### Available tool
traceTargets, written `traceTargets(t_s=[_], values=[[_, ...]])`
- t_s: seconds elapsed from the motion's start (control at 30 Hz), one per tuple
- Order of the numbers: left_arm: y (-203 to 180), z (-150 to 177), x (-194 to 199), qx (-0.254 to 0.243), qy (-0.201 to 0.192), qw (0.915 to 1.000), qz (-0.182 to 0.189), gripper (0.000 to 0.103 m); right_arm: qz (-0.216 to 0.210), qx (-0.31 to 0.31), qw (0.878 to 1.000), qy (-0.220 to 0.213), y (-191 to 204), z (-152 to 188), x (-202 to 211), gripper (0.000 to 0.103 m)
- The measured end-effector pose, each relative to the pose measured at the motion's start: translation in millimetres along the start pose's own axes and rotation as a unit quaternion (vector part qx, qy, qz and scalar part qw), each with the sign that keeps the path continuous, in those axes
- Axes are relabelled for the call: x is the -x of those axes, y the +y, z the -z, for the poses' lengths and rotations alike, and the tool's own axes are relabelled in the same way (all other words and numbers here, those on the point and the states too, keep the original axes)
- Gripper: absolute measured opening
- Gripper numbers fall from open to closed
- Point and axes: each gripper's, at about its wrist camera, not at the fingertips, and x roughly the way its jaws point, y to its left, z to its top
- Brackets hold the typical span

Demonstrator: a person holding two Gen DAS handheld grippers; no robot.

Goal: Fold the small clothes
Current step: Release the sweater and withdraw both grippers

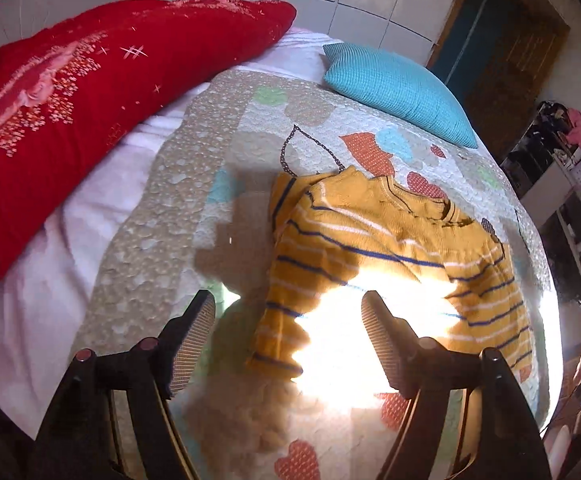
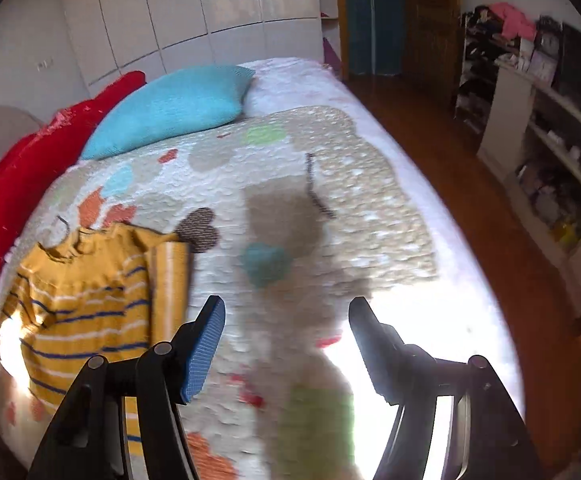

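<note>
Evidently, the striped sweater [image 1: 390, 248] (sleeves folded in) is left flat on the bed [image 2: 330, 160], beyond both grippers' wide-open, empty jaws.

Sweater [image 1: 374, 248] on quilt [image 1: 162, 216], before pillows [image 1: 398, 92]

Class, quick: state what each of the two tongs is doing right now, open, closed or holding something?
Left tongs: open, empty, above the sweater.
Right tongs: open, empty, over the quilt.
</note>
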Motion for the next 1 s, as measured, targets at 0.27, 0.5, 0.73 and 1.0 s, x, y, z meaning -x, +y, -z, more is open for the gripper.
traceTargets(t_s=[0.27, 0.5, 0.73, 1.0], values=[[-1, 50, 37, -0.039, -0.044, 0.9965, -0.06, 0.082, 0.324, 0.16, 0.932, -0.028, -51, 8, 41, 0.077], [-21, 96, 7, -0.03, -0.034, 0.9965, -0.07, 0.082, 0.184, 0.161, 0.969, -0.018, -1, 61, 32, 0.081], [-16, 127, -22, 0.015, 0.002, 0.9971, -0.074, 0.082, 0.055, 0.118, 0.991, -0.021, 60, 122, 25, 0.081], [-10, 146, -32, 0.028, 0.005, 0.9961, -0.084, 0.083, -0.046, 0.024, 0.999, -0.012, 82, 151, 17, 0.082]])
